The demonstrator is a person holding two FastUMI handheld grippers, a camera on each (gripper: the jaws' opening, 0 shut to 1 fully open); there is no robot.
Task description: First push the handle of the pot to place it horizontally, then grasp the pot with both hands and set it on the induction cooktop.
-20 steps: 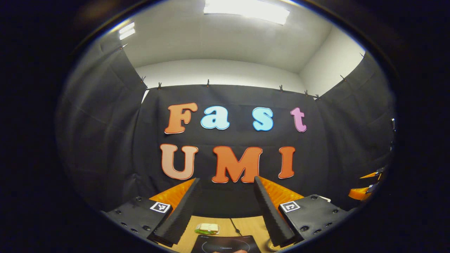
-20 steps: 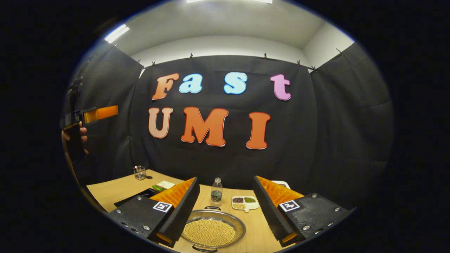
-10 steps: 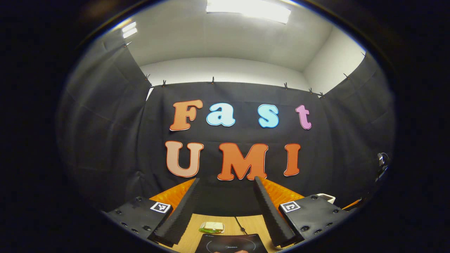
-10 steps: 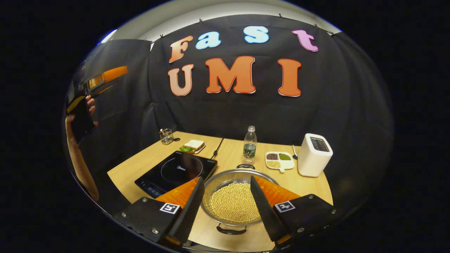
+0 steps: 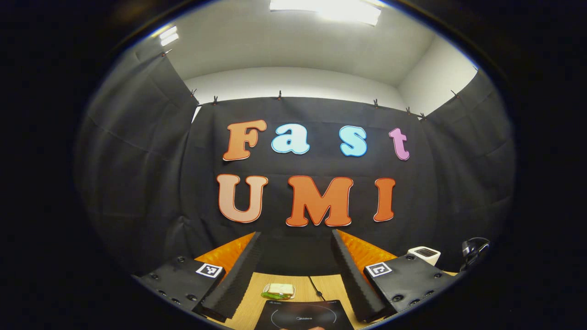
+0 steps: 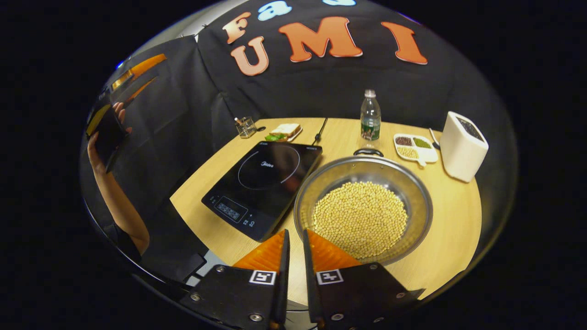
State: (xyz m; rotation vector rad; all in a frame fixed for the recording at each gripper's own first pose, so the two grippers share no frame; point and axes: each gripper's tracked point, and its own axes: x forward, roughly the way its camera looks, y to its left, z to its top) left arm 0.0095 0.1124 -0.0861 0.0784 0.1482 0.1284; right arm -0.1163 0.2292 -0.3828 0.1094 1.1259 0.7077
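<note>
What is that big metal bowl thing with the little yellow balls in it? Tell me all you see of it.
It is the pot: a wide, shallow, round pan of shiny metal, holding a heap of small pale yellow beans. A dark loop handle shows at its far rim. It sits flat on the wooden table, right beside the black cooktop. The right gripper is at its near rim, nearly closed; whether it touches the pot is unclear.

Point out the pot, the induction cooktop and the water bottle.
pot (image 6: pixel 412 183): right gripper view, on the bare inner metal wall to the right of the beans.
induction cooktop (image 6: pixel 263 181): right gripper view, on its black glass top.
water bottle (image 6: pixel 370 117): right gripper view, on the clear body above the label.
</note>
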